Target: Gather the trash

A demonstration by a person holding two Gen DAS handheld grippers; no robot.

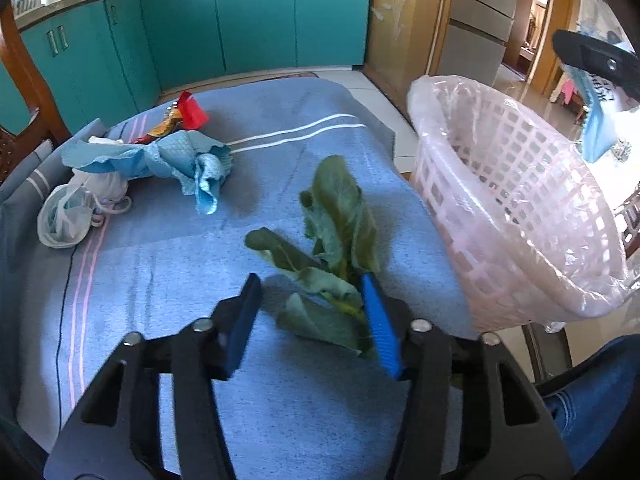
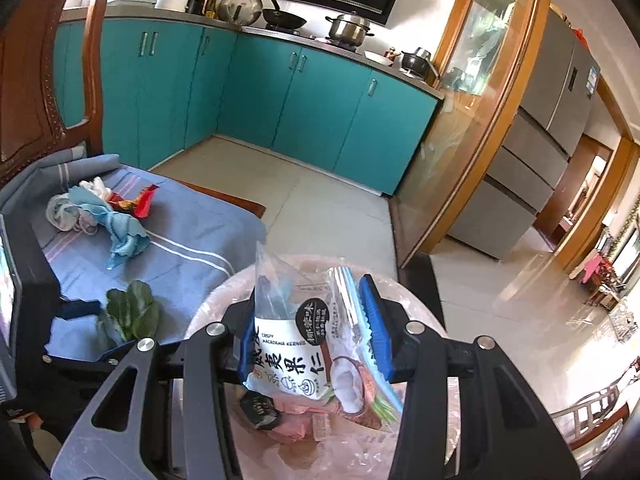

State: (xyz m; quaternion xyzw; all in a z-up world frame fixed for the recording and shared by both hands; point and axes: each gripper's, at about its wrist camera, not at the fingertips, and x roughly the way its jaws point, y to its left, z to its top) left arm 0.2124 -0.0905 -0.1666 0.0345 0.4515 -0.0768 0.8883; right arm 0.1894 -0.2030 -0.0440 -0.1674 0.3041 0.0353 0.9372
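Observation:
Green vegetable leaves (image 1: 340, 216) lie on the blue cloth (image 1: 160, 280) over the table. My left gripper (image 1: 310, 280) stands over them with its jaws apart. The right pad (image 1: 380, 320) touches the leaves and the left pad (image 1: 242, 320) stands clear of them. A pink lattice basket (image 1: 520, 200) lined with a clear bag stands at the table's right edge. Over it, my right gripper (image 2: 310, 292) is shut on a snack packet (image 2: 292, 344). A dark wrapper (image 2: 258, 410) lies inside the basket (image 2: 416, 308).
At the far left of the cloth lie a crumpled blue paper towel (image 1: 188, 164), a red wrapper (image 1: 192, 114) and a white plastic bag (image 1: 76, 212). Teal cabinets (image 1: 256, 20) stand behind. A wooden chair (image 2: 40, 80) is at the left, and a person's jeans leg (image 1: 592, 392) is at lower right.

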